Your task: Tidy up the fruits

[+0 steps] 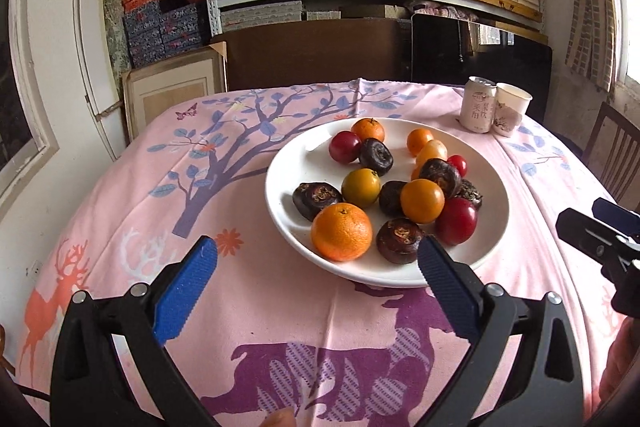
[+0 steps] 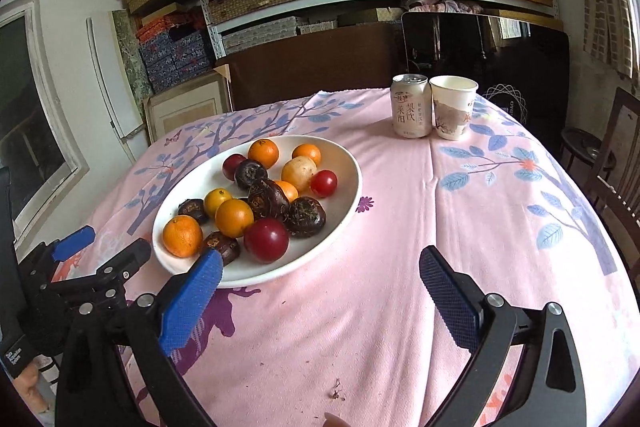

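From the left wrist, the left gripper (image 1: pixel 318 259) hangs with fingers wide and empty before the white plate (image 1: pixel 288 203) of mixed fruit — a large orange (image 1: pixel 341 231) nearest. From the right wrist, the right gripper (image 2: pixel 320 273) is likewise spread wide and empty over the pink table (image 2: pixel 460 227), the plate (image 2: pixel 344 163) left of centre, a can (image 2: pixel 411 107) and paper cup (image 2: pixel 452 107) behind.

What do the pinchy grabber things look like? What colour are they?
Each one has two flat fingers with bright blue bumpy pads, like the left gripper and the right gripper. The frames behind them are shiny black plastic, shaped like triangles with holes, joined by round silver bolts. Seen from the right wrist view, the left one's body is black with small white lettering.
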{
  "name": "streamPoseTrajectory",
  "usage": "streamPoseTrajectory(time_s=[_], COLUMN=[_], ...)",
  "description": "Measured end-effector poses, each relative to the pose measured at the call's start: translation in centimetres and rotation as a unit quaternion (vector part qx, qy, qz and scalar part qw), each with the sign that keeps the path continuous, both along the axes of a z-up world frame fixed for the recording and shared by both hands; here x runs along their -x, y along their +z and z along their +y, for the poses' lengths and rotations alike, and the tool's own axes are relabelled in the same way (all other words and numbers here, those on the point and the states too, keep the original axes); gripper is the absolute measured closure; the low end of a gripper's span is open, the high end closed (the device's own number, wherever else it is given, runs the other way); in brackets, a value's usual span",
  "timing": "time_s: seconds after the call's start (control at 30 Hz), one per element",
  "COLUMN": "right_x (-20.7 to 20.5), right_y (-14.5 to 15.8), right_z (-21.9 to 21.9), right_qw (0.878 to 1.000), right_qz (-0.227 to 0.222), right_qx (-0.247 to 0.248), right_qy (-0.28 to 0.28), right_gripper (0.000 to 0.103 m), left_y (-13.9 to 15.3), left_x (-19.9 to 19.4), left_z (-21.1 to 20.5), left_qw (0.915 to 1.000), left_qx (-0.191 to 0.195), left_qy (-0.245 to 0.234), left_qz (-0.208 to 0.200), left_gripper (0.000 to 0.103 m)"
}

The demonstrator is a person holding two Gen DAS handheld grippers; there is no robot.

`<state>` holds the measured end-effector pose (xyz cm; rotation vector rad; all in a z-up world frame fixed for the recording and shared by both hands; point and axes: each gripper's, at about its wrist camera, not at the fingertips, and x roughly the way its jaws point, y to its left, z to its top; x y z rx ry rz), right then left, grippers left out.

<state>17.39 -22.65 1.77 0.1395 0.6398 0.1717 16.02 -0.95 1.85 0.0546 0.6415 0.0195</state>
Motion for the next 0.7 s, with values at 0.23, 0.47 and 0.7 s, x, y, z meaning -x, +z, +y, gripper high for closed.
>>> streamPoseTrajectory(time_s=[0.23,0.47,0.7], right_x=[-0.2,-0.3,-0.3], right_y=[-0.6,-0.9,-1.0], right_z=[0.6,1.1,1.0], right_qw=[1.000,0.999,0.999], right_qz=[0.019,0.025,0.027], right_qx=[-0.001,0.008,0.006], right_qy=[0.017,0.020,0.021], right_gripper=[0.003,0.003,0.003], left_y=[-0.1,-0.3,-0.1], left_x=[0.1,0.1,0.2], left_z=[-0.6,-1.0,-1.0], left_qw=[0.9999,0.9998,0.9999], left_qx=[-0.003,-0.008,-0.002], left_qy=[-0.010,-0.013,-0.014], left_qz=[0.002,0.009,0.001], left_gripper=[0.005,0.005,0.005])
